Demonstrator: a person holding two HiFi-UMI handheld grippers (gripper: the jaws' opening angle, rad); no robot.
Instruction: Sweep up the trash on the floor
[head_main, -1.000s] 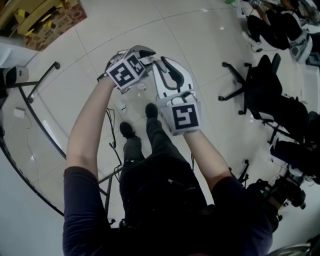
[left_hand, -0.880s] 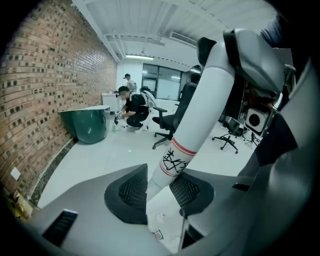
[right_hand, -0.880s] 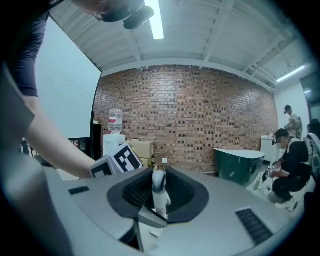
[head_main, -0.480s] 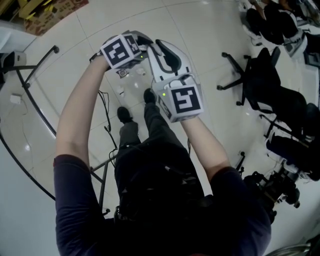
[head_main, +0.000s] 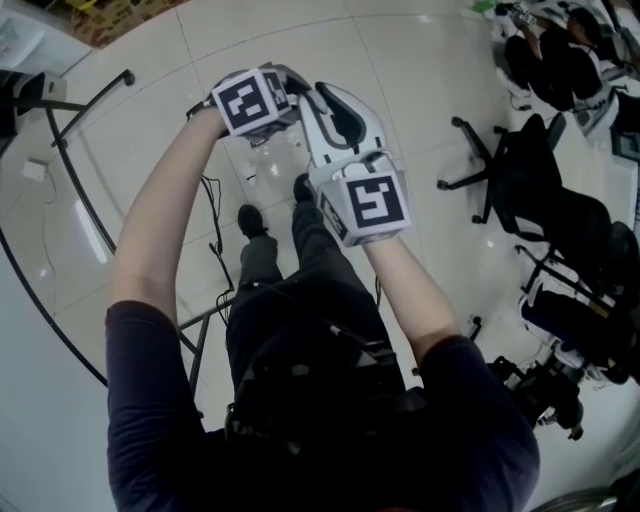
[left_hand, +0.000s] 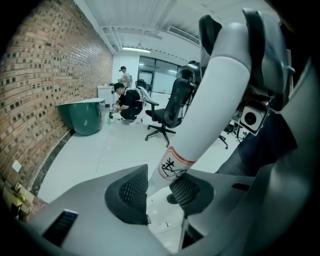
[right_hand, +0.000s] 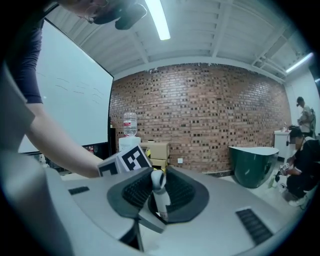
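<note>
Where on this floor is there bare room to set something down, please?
The widest bare tiles lie ahead, between the box and the chairs. A smaller strip runs between the right arm and those chairs. It is crowded by the shoes, with scraps and a cable, and along the rail at left.

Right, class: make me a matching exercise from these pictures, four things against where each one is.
Things:
1 white handle
2 green tub
3 black office chair
4 water bottle

Places:
a on top of the white dispenser
b beside the brick wall
c out on the tiled floor
d between the jaws of the left gripper

Pairs: 1-d, 2-b, 3-c, 4-a
</note>
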